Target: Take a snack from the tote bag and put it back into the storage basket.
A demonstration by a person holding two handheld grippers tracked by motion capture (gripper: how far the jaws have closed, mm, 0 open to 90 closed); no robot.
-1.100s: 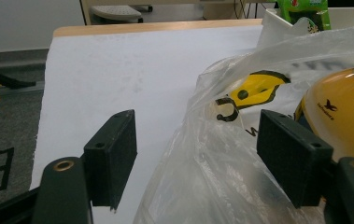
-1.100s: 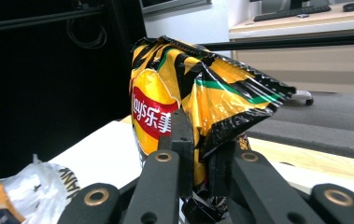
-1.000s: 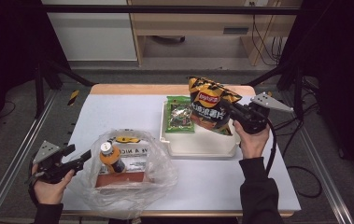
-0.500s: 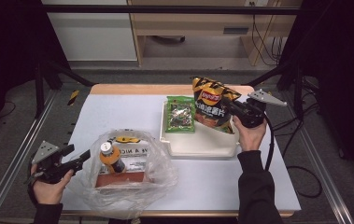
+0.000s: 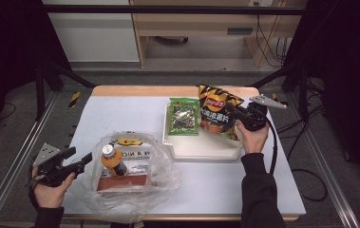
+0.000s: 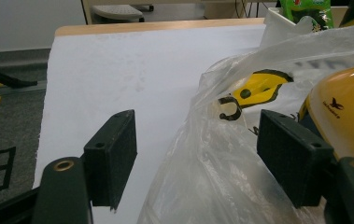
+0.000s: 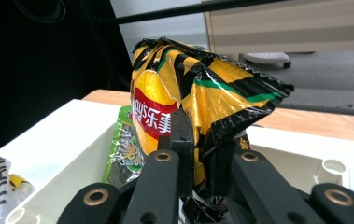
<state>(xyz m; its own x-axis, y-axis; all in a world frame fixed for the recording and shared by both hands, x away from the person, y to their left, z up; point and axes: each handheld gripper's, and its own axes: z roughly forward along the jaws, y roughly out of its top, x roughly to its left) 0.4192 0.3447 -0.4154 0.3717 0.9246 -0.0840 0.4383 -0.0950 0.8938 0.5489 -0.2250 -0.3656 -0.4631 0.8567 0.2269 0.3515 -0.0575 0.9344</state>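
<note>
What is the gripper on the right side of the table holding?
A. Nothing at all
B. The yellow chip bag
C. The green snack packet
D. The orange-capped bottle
B: the right gripper has its black jaws pinched on the yellow chip bag, held upright over the white tray.

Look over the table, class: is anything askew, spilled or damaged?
Nothing is spilled or torn. One thing sits oddly: the crisp bag is pinched in the right gripper, crumpled where the jaws bite, tilted over the white tray. The green packet lies flat in that tray.
</note>
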